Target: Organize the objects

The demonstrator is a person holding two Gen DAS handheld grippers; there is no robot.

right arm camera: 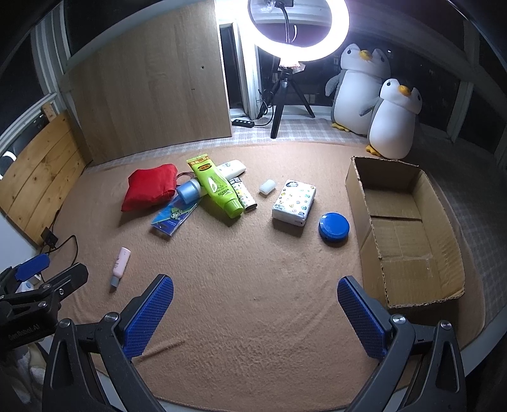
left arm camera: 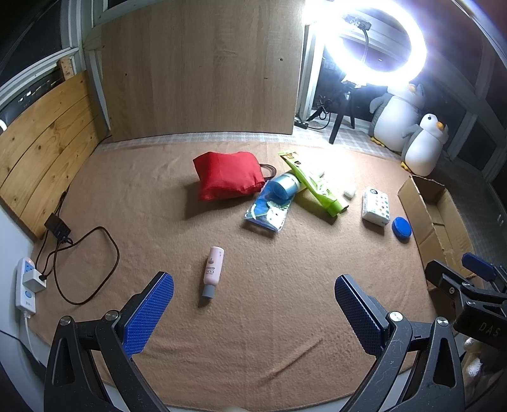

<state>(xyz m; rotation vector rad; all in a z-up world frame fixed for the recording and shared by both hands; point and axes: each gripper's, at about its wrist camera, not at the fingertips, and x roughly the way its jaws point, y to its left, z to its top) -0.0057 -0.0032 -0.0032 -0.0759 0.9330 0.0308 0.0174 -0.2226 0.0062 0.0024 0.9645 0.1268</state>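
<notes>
Objects to sort lie scattered on a tan blanket (right arm camera: 253, 285). Main cluster mid-blanket: red fabric pouch (right arm camera: 149, 187) far left, a blue-capped roll (right arm camera: 189, 191) touching its right edge and resting on a flat blue packet (right arm camera: 172, 217). Green tube (right arm camera: 218, 190) lies diagonally across the pile, cap end toward the cameras, w/ a white bottle (right arm camera: 234, 168) behind it and a slim patterned tube (right arm camera: 243, 194) just beside its right side. Small white cap-like piece (right arm camera: 266, 186) sits apart to the right, then a tissue pack (right arm camera: 294, 202) w/ coloured dots, then a round blue tin (right arm camera: 334, 228) near the box. Pink bottle (left arm camera: 214, 269), grey cap toward the camera, lies alone, well apart from the cluster, nearest the left gripper (left arm camera: 253, 313). Open cardboard box (right arm camera: 408, 241) sits at the blanket's right edge, nothing visible inside. Left gripper: jaws wide apart, holding nothing, above bare blanket. Right gripper (right arm camera: 255, 313): jaws likewise spread, nothing between them, box just to its right. Each gripper shows at the edge of the other's view. Beyond: ring light (right arm camera: 298, 28) on a tripod, two plush penguins (right arm camera: 377, 104) behind the box, wood panel (left arm camera: 202, 69) at back, power strip (left arm camera: 27, 285) and black cable (left arm camera: 88, 260) at left.
</notes>
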